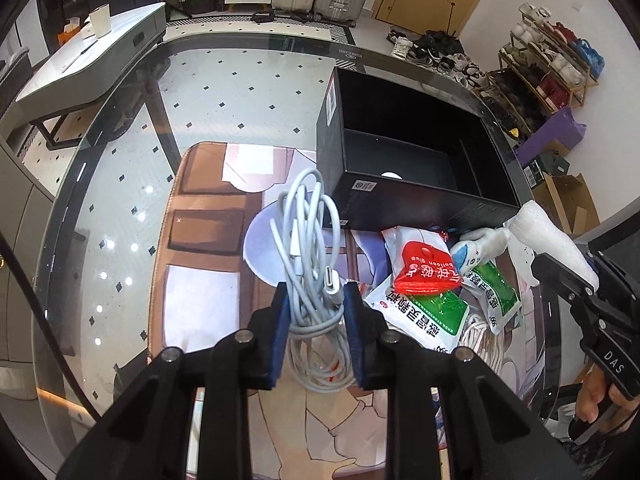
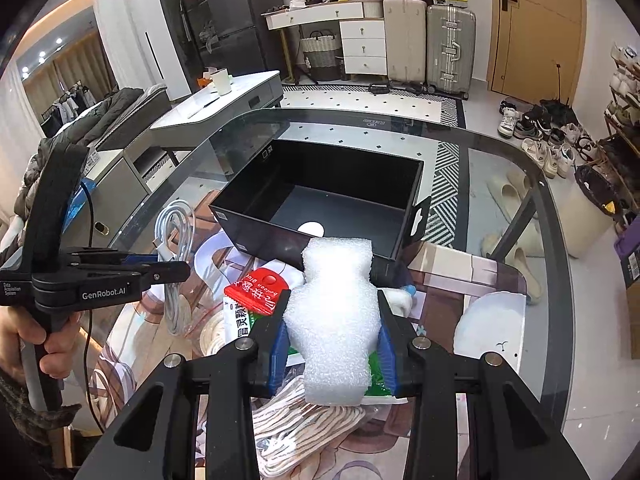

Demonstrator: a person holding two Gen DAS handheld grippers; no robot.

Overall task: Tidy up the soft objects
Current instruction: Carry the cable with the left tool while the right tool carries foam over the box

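Observation:
My left gripper [image 1: 314, 300] is shut on a coiled white charging cable [image 1: 308, 240] and holds it above the mat, left of the open black box [image 1: 404, 168]. The cable also shows in the right wrist view [image 2: 176, 248]. My right gripper [image 2: 332, 320] is shut on a white foam piece [image 2: 334, 316] and holds it just in front of the black box [image 2: 320, 200]. The foam also shows at the right of the left wrist view [image 1: 548, 240]. Below lie a red packet [image 1: 426, 268], green-and-white sachets [image 1: 428, 316] and a white rope bundle [image 2: 296, 428].
The things lie on a printed mat [image 1: 208, 240] on a glass table [image 2: 500, 184]. A small white plush toy [image 1: 480, 248] lies by the box. A white side table [image 1: 92, 56] stands beyond the glass. Shoes and a rack [image 1: 540, 60] are at the far right.

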